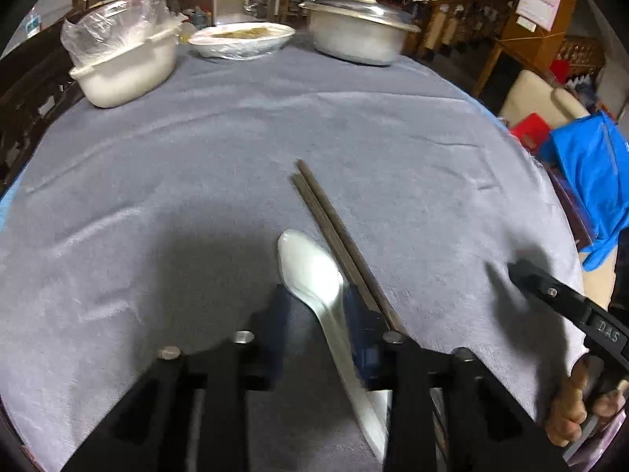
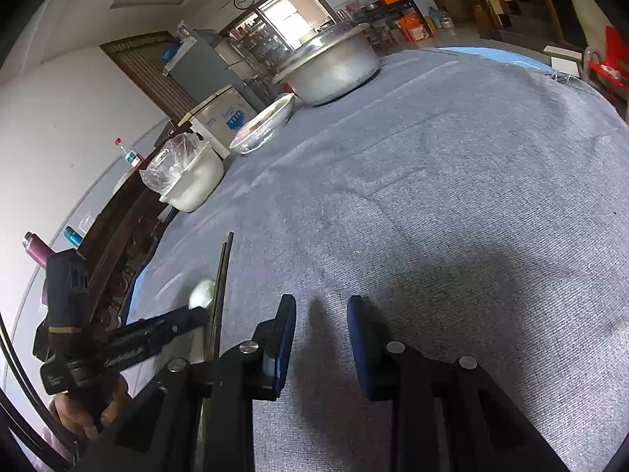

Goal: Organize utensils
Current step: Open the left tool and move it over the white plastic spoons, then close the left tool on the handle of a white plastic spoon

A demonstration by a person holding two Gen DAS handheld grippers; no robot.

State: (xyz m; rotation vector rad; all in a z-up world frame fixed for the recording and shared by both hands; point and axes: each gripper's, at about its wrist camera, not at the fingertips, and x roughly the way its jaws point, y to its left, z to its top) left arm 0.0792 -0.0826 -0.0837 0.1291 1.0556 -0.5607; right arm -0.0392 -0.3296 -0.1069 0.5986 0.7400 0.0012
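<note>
**Carefully holding one spoon beside two chopsticks**

Now I am pinching the white spoon [image 1: 314, 271] by its handle in the left gripper [image 1: 314, 338], its bowl hanging over the grey tablecloth [image 1: 196, 157] just left of the chopsticks [image 1: 338, 236]. It is looking light, stiff, glossy and probably slippery and breakable, so I am favouring the narrow handle. My right gripper [image 2: 321, 338] is hovering spread and empty at the near right. I am counting one spoon and two chopsticks lying side by side; far off are sitting one lidded pot [image 1: 361, 31] and two bowls.
</note>
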